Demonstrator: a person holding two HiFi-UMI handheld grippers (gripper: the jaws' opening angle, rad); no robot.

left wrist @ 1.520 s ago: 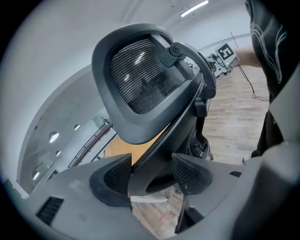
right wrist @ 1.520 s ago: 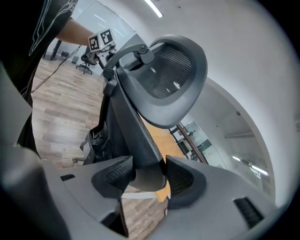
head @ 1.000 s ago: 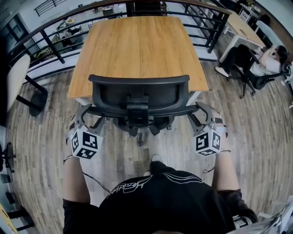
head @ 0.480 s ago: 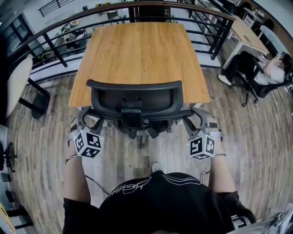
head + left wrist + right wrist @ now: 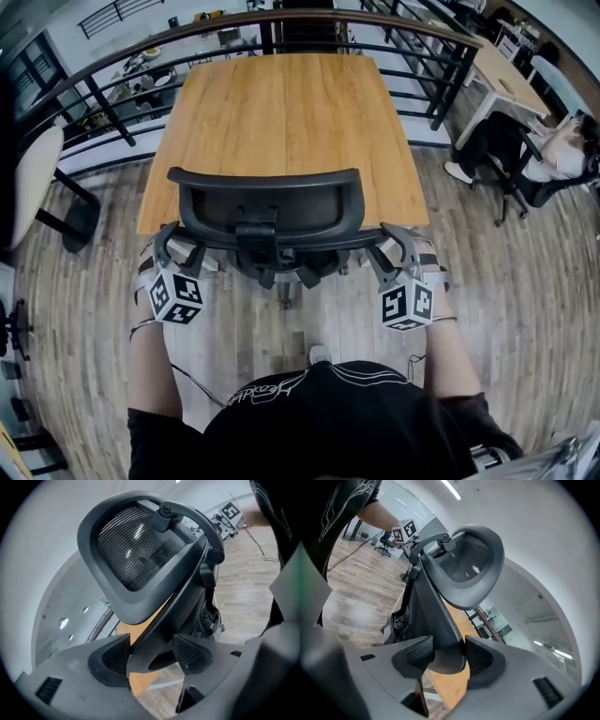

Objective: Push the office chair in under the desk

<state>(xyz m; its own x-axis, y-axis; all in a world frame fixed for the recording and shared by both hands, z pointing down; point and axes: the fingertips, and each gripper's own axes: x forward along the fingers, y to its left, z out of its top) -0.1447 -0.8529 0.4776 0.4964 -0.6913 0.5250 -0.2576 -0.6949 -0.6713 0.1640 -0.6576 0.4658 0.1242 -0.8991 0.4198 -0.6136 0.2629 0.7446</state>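
In the head view, the black mesh-back office chair [image 5: 267, 202] stands at the near edge of the wooden desk [image 5: 281, 112]. Its backrest overlaps the desk's front edge and its seat is hidden below. My left gripper [image 5: 173, 242] is shut on the left end of the chair's back frame bar, and my right gripper [image 5: 389, 242] is shut on the right end. In the left gripper view the bar of the chair [image 5: 136, 545] runs between the pads of the left gripper [image 5: 152, 653]. In the right gripper view the right gripper [image 5: 447, 656] clamps the chair's bar [image 5: 440, 616].
A dark metal railing [image 5: 112, 103] curves behind the desk. Another desk [image 5: 502, 61] with a seated person [image 5: 553, 141] is at the far right. A pale chair [image 5: 33, 159] stands at the left. The floor is wood planks.
The chair and both grippers have moved forward towards the desk. The backrest now covers the desk's near edge, and both grips are unchanged.
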